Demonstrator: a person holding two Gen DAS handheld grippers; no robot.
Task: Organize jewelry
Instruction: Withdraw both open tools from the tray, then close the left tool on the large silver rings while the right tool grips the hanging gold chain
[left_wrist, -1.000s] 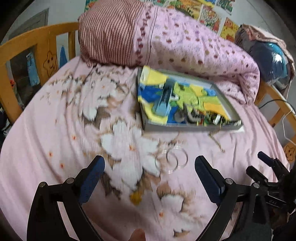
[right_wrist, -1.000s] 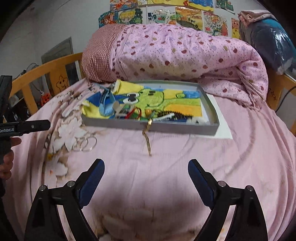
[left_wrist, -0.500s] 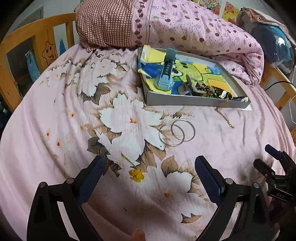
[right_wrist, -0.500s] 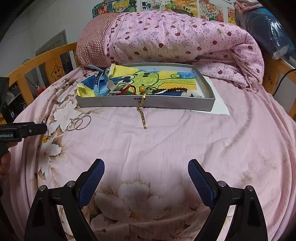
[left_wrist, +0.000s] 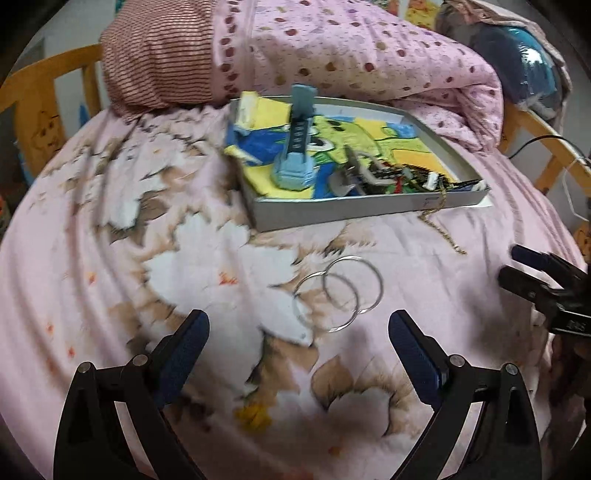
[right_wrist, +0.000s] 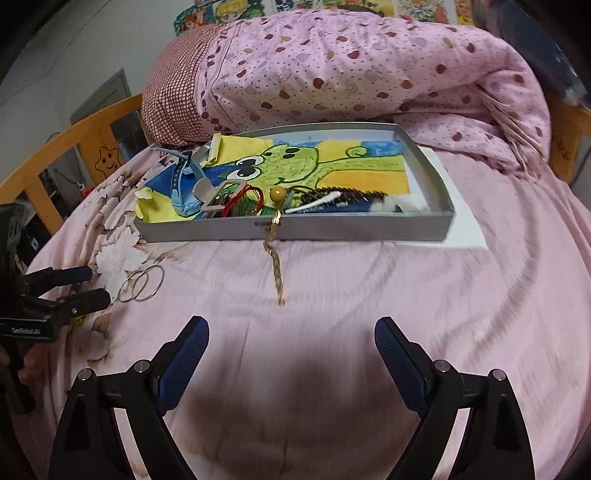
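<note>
Now both hand-held grippers, left and right, released; bangles on bedspread.

Rolled dotted quilt behind; wooden bed rail left; posters above.

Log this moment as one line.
left claw open near bangles | right claw open near gold chain | tray cluttered

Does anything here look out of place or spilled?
Yes. A gold chain hangs over the front wall of the grey tray and trails onto the bedspread, and two silver bangles lie overlapping on the bed outside the tray, while the other jewelry sits inside.
</note>
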